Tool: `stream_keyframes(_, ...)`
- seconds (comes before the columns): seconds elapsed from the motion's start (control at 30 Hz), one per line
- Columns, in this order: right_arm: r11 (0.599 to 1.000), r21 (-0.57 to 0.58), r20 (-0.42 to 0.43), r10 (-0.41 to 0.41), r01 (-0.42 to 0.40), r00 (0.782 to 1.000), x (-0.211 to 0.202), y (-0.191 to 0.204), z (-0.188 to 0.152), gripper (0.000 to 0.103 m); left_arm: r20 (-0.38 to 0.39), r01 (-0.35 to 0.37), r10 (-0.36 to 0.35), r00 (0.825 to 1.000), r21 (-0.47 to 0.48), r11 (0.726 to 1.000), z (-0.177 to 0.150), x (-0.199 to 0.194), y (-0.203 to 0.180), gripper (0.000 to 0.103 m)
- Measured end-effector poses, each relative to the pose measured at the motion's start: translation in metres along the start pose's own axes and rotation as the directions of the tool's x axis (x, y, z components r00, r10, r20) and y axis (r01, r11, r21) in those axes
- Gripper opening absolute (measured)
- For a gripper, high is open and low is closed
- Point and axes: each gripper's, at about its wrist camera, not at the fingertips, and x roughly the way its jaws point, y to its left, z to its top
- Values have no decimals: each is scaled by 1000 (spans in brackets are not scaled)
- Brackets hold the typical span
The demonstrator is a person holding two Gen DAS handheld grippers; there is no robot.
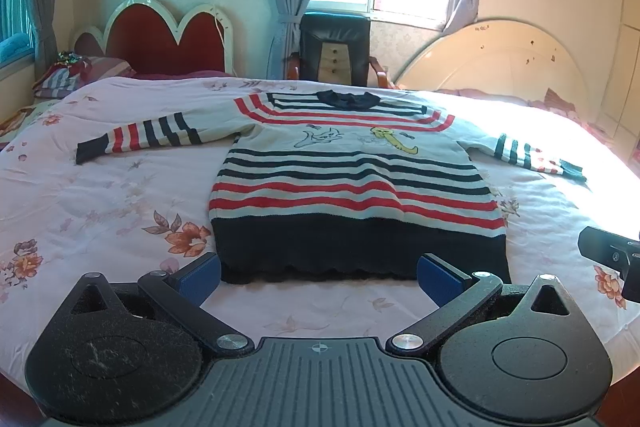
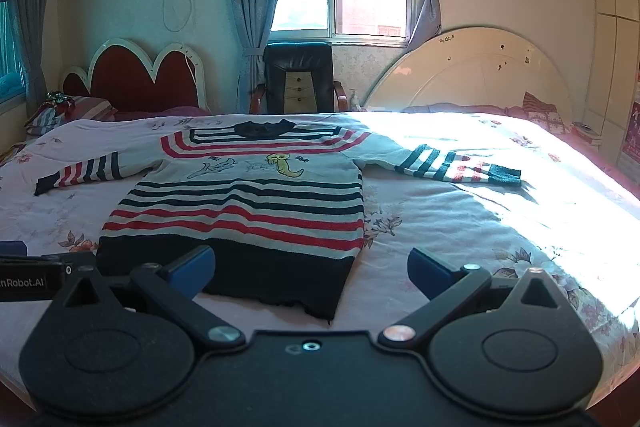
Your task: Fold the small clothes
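While the striped sweater [image 1: 352, 179] lies flat on the bed [image 1: 100, 195], sleeves spread, hem toward the near edge, left gripper [image 1: 318, 273] and right gripper [image 2: 310, 267] hover with fingers released; folding not begun; next, grasping a sleeve

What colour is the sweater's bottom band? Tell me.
Dark navy, almost black; the sweater's bottom band shows best in the left wrist view.

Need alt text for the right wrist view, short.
A striped sweater lies flat, sleeves spread, on a floral bedspread, dark hem nearest the camera. The open right gripper hovers just short of the hem; part of the left gripper shows at the left edge.
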Motion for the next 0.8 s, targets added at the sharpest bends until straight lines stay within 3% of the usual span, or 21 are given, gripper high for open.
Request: stream_keyframes(0.8, 1000, 9, 8, 3, -3, 1000, -2, 2, 1, 102, 4, -4, 4, 1000, 18, 1000, 1, -1, 0, 103)
